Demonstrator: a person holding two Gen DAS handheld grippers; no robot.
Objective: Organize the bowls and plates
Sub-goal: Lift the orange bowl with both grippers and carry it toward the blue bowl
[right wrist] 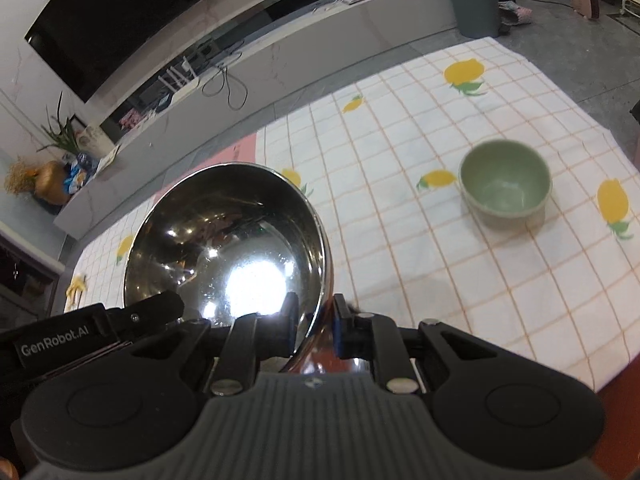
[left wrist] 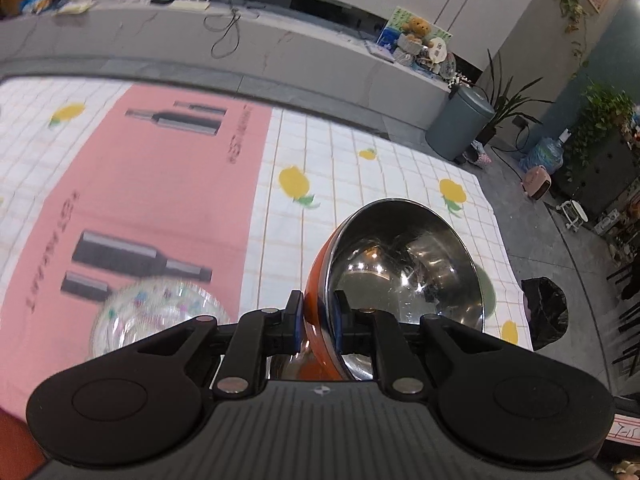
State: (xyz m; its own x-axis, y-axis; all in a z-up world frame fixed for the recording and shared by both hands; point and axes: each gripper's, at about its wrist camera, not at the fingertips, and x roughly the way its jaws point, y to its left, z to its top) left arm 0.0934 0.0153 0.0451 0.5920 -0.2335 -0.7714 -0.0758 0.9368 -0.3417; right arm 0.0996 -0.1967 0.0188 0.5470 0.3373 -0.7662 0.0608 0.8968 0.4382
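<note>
My left gripper is shut on the rim of a steel bowl with an orange outside, held tilted above the table. My right gripper is shut on the rim of a second steel bowl, also tilted and lifted. The left gripper's body shows at the lower left of the right wrist view. A clear glass plate with coloured dots lies on the pink mat below my left gripper. A green bowl stands upright on the checked cloth to the right; its edge peeks out behind the orange bowl.
A white checked cloth with lemon prints covers the table, with a pink mat showing bottles on it. A low grey TV bench runs behind. A grey bin and a black bag stand past the table edge.
</note>
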